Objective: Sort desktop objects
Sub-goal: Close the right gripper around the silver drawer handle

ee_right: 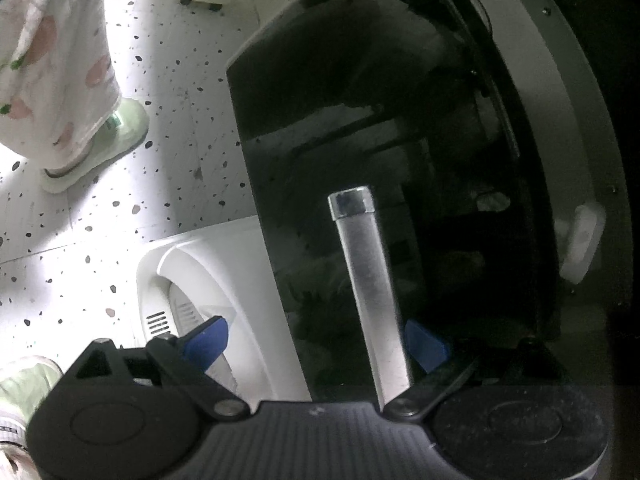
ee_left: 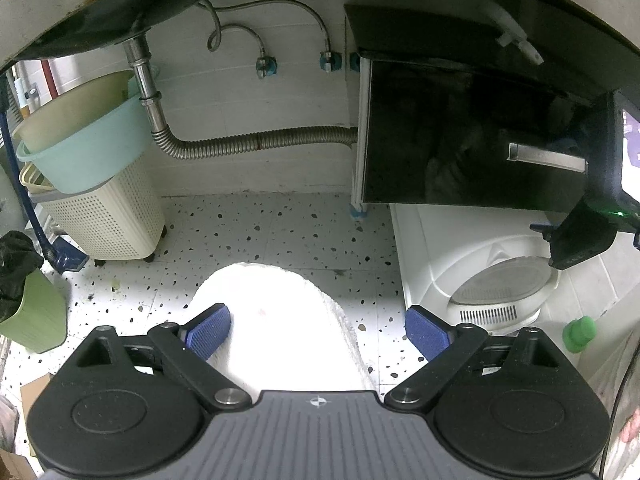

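A glossy black cabinet front point(ee_left: 460, 128) with a flat metal handle point(ee_left: 546, 158) hangs under the sink counter. In the right wrist view my right gripper point(ee_right: 316, 342) is open right at the cabinet front point(ee_right: 320, 120). The metal handle point(ee_right: 368, 280) runs between its blue pads, closer to the right pad point(ee_right: 426, 344), with no contact visible. My left gripper point(ee_left: 318, 326) is open and holds nothing. It hovers over a bright white fluffy shape point(ee_left: 280, 300) on the floor, too overexposed to identify. The right gripper's body point(ee_left: 592, 184) shows beside the handle.
A corrugated drain pipe point(ee_left: 240, 146) runs under the sink. A cream perforated basket point(ee_left: 108, 220) holding a pale blue basin point(ee_left: 80, 148) stands at left, beside a green bin point(ee_left: 32, 312). A white appliance point(ee_left: 480, 280) sits below the cabinet. A person's shoe point(ee_right: 100, 140) stands on the speckled floor.
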### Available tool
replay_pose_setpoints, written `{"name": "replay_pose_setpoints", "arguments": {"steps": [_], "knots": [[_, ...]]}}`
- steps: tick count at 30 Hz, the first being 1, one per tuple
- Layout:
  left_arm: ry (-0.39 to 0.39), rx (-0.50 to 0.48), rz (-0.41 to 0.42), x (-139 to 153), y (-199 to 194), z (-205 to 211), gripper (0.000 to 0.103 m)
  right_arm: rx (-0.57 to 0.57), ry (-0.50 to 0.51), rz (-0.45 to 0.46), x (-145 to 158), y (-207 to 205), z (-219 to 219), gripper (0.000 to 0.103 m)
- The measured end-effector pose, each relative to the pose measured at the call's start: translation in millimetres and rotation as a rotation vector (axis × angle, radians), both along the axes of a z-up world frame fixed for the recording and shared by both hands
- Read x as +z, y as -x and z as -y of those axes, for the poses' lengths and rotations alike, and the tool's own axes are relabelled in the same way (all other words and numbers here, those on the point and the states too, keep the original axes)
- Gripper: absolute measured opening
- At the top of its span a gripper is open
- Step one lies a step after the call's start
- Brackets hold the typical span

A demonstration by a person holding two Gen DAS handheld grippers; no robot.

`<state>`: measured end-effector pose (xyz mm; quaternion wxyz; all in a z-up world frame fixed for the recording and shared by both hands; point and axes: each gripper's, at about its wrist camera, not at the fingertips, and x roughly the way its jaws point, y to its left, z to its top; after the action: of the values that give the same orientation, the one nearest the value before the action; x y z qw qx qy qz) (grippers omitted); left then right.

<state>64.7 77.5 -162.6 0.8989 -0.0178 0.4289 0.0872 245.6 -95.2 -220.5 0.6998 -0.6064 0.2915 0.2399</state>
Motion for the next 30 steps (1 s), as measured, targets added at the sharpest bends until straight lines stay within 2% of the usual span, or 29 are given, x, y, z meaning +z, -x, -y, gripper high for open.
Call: {"name": "replay_pose_setpoints", "arguments": {"steps": [6,22,30], "knots": [[-0.004,-0.004,-0.003,-0.6,-0.2,0.3,0.096,-0.007,-0.001,0.008,-6.0,-0.1,-1.2,0.103],[-0.009,-0.007,-0.007,-0.7,-1.8,0.4,0.097,0.019,0.070,0.010,-12.3,0.4,-2.0,0.103],[-0.011,-0.009,-0.009,-0.7,-3.3,0.5,0.097,0.030,0.081,-0.017,-8.7,-0.2,-2.2,0.103]]}}
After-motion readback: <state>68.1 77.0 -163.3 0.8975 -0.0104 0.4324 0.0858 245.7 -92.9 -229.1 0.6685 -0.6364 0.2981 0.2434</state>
